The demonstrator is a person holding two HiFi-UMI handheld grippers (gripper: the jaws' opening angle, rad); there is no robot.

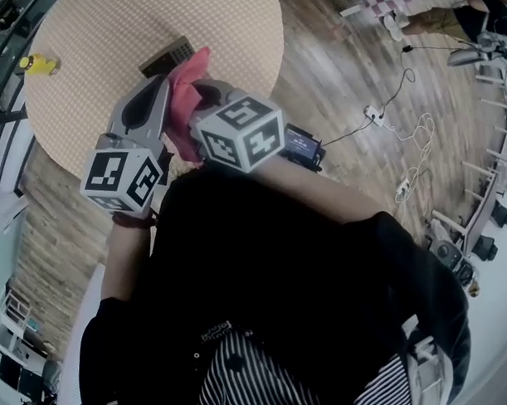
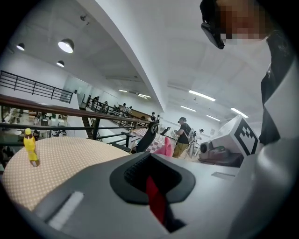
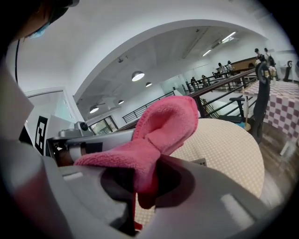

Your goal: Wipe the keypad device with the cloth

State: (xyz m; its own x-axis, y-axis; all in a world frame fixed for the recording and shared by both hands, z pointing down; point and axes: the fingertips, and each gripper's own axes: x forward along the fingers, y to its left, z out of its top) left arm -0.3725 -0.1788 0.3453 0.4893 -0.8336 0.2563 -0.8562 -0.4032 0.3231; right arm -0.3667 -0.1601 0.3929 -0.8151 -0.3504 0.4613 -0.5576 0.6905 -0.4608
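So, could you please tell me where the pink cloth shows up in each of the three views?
Head view: cloth upper centre, at the near edge of the table.
Left gripper view: only its pink tip, centre, beyond the left tool.
Right gripper view: centre, pinched in the right tool.
Shared landmark: the round table.
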